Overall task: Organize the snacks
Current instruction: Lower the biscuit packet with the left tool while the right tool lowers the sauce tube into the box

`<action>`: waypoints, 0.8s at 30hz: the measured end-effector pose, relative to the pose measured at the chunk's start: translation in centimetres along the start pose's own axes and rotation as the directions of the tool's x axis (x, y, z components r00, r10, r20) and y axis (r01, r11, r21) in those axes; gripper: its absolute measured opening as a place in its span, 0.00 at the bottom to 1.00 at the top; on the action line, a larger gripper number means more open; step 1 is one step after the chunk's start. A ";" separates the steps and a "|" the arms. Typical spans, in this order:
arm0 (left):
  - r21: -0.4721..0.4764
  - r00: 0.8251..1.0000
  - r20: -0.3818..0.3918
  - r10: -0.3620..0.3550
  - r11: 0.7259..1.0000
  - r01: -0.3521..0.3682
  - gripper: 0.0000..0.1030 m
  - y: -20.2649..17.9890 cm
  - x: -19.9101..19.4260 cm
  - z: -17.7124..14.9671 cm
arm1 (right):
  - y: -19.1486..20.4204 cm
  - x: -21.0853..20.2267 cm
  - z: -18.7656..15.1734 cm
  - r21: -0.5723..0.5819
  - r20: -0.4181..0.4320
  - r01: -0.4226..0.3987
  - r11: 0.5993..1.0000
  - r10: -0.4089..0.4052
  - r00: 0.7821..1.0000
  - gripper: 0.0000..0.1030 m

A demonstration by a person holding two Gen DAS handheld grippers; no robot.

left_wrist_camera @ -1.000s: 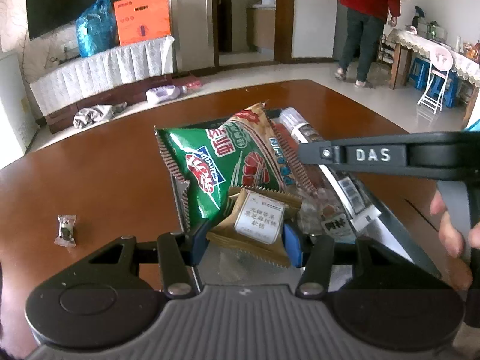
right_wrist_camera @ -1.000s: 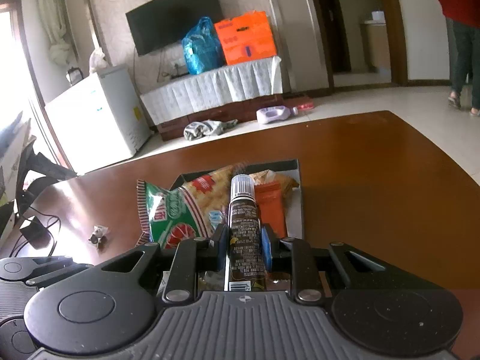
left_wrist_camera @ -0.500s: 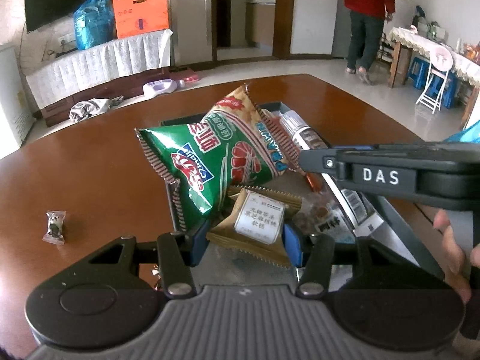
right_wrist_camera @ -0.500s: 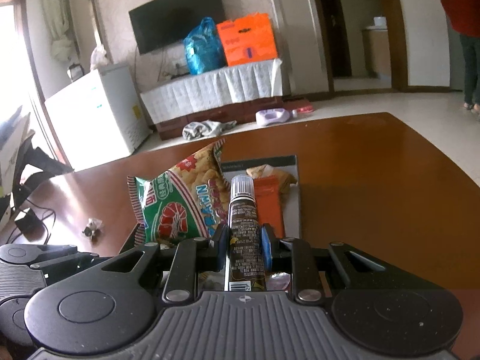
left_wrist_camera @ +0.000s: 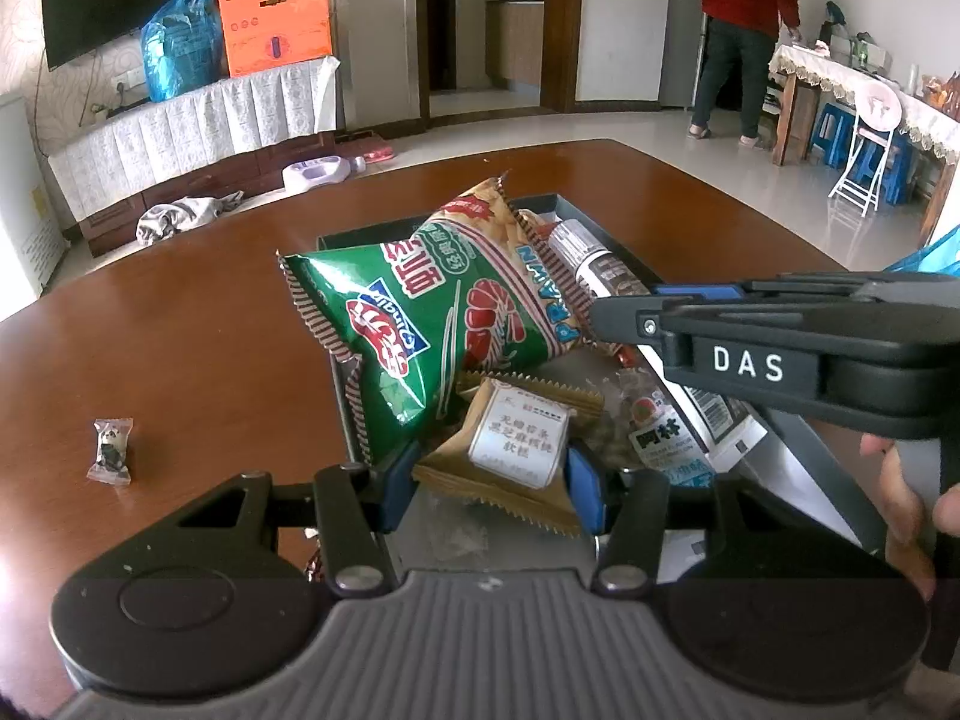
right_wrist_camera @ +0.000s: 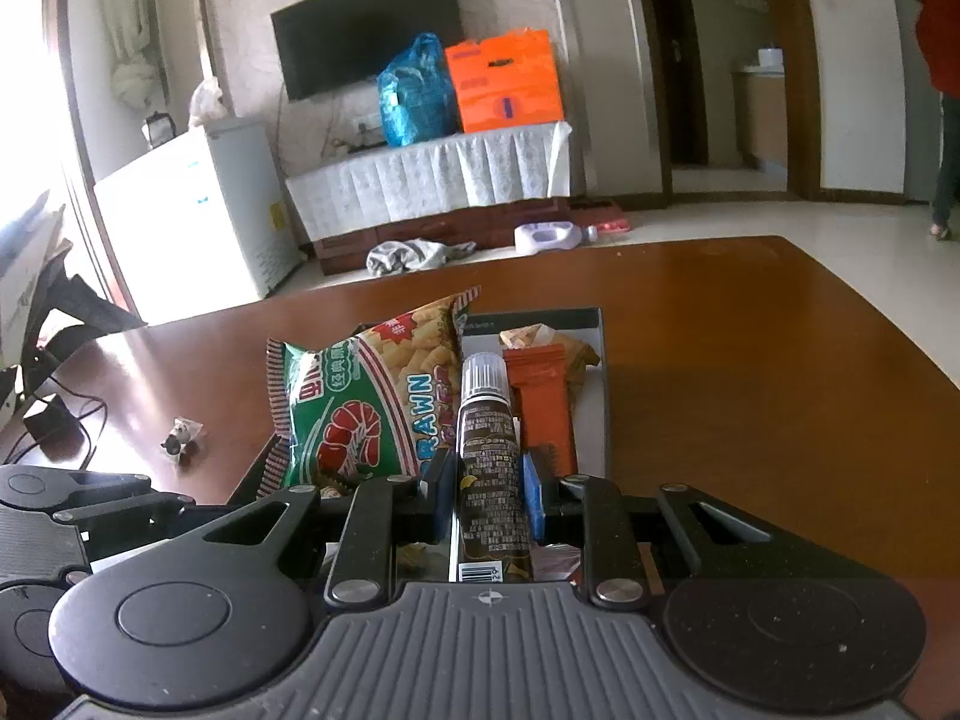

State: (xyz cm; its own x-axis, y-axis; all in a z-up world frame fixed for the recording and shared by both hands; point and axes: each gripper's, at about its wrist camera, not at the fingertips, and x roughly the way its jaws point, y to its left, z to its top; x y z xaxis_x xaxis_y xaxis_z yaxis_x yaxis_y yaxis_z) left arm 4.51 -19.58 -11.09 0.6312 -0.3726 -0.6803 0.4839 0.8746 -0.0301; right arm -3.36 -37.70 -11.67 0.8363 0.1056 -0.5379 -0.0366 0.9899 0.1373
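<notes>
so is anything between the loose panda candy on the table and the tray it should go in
Nothing visible does. The panda candy lies alone on bare table, left of the tray. Only the green prawn cracker bag overhangs the tray's near-left edge. Both grippers already hold other snacks.

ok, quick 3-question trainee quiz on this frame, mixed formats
1. True or false: the left tool is shut on the brown packet.
2. The right tool is shut on: A) the green prawn-cracker bag B) the dark tube C) the orange packet
3. Fill in: the small wrapped candy lies on the ____, outside the tray.

Key: 1 true; 2 B; 3 table
</notes>
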 end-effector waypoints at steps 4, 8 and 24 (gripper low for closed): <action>0.002 1.000 0.000 0.001 1.000 -0.001 0.50 -0.1 -0.1 -0.3 | -0.1 0.0 0.0 0.001 0.005 0.006 1.000 -0.006 1.000 0.25; 0.004 1.000 -0.001 0.000 1.000 0.000 0.50 -0.2 -0.1 -0.4 | 0.2 0.0 -0.1 -0.010 0.001 0.009 1.000 -0.009 1.000 0.25; -0.003 0.999 -0.027 -0.023 1.000 0.023 0.52 -0.1 0.0 -0.2 | 0.1 0.2 0.1 -0.019 -0.011 0.014 1.000 -0.014 1.000 0.27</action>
State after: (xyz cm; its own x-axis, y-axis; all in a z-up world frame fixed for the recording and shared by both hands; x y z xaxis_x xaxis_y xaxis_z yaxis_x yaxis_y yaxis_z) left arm 4.36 -19.64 -11.25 0.6032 -0.3843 -0.6989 0.4966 0.8667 -0.0480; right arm -3.14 -37.56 -11.67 0.8310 0.0929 -0.5485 -0.0356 0.9928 0.1142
